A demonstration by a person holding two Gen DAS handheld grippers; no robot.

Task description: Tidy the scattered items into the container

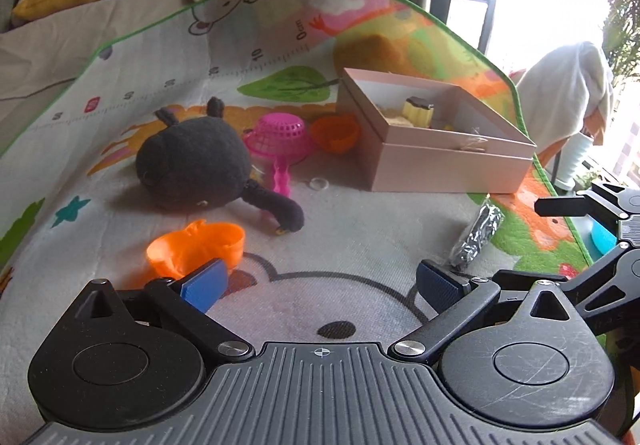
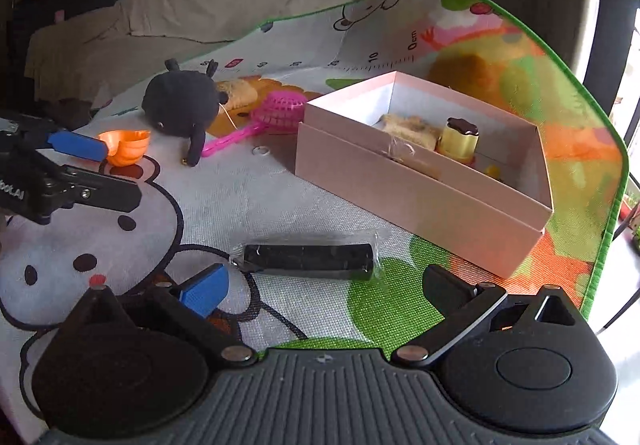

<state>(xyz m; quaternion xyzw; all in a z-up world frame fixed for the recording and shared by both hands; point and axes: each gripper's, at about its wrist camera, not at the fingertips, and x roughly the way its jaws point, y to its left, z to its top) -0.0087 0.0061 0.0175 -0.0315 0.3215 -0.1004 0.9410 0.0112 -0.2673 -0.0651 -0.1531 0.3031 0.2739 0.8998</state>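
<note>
Both grippers stand wide open, holding nothing. The right gripper [image 2: 326,287] frames a black wrapped roll [image 2: 308,259] at lower centre. The left gripper [image 1: 320,281] sits beside an orange cup [image 1: 196,249], lower left.

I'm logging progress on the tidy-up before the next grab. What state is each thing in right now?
Pink box: open, partly filled.
Yellow jar: upright inside the box.
Wrapped black roll: lying on the mat, ungripped.
Black plush: on the mat, outside the box.
Pink strainer: upside down on the mat.
Near orange cup: tipped on its side.
Left claw: open, empty.
Right claw: open, empty.
</note>
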